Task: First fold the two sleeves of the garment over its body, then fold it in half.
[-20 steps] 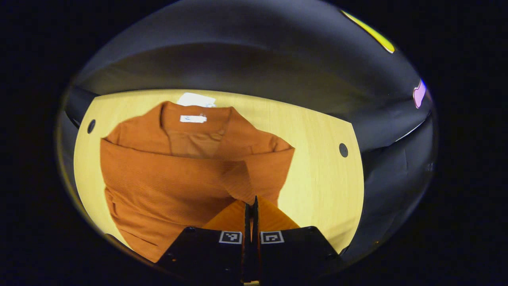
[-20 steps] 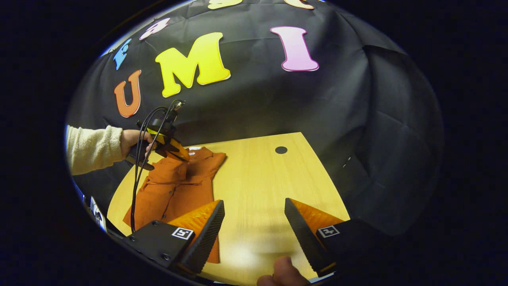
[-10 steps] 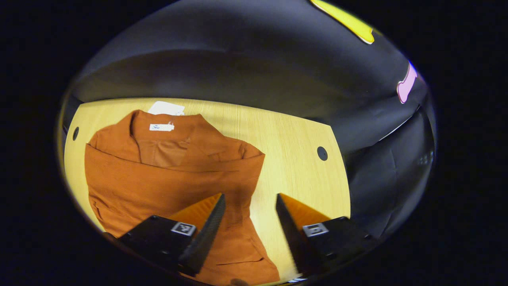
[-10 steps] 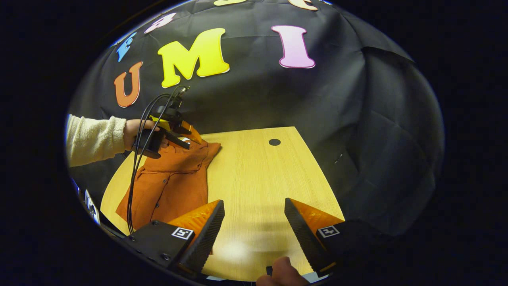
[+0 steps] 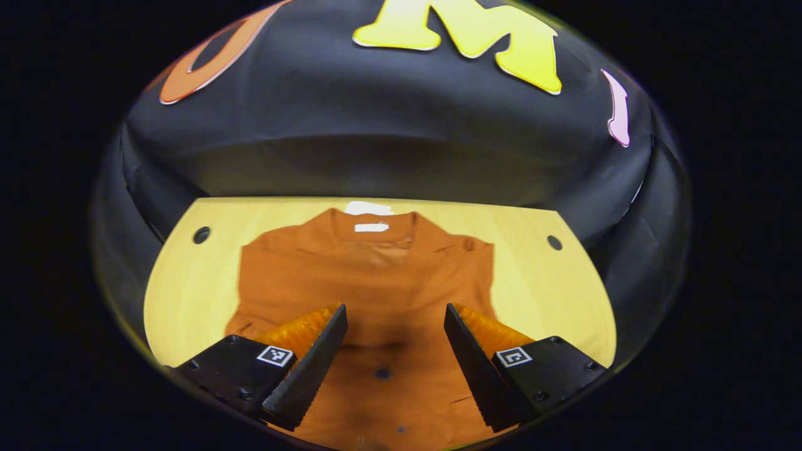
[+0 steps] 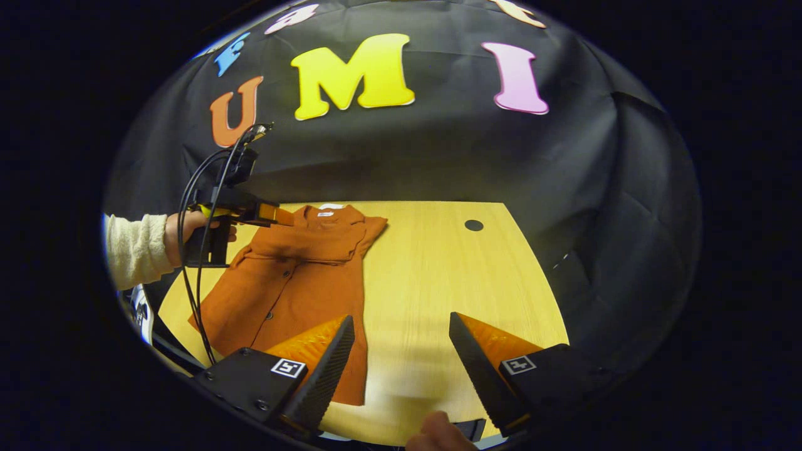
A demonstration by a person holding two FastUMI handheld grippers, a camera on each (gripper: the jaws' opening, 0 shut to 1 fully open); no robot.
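I am holding both claws above a pale wooden table [image 6: 432, 282] with a smooth grain and dark round holes [image 6: 473, 225] near its far corners. The rust-orange garment [image 5: 369, 282] is lying flat on it, collar away from me, with a white label [image 5: 371, 227] inside the neck and dark buttons [image 5: 382, 373] running down the front. Both sleeves are lying folded in over the chest, and the body below is stretching out at full length, so I am judging that the fold in half is what remains.

My left claw [image 5: 395, 351] is hanging wide open over the middle of the garment, gripping nothing. My right claw [image 6: 401, 363] is also gaping, empty, over bare table beside the hem.

The fabric is looking thin, finely ribbed and limp. I am worrying that lifting the hem with 1 uneven pinch is going to drag the sleeves out of place, or that the layers are going to slide on the slick wood.
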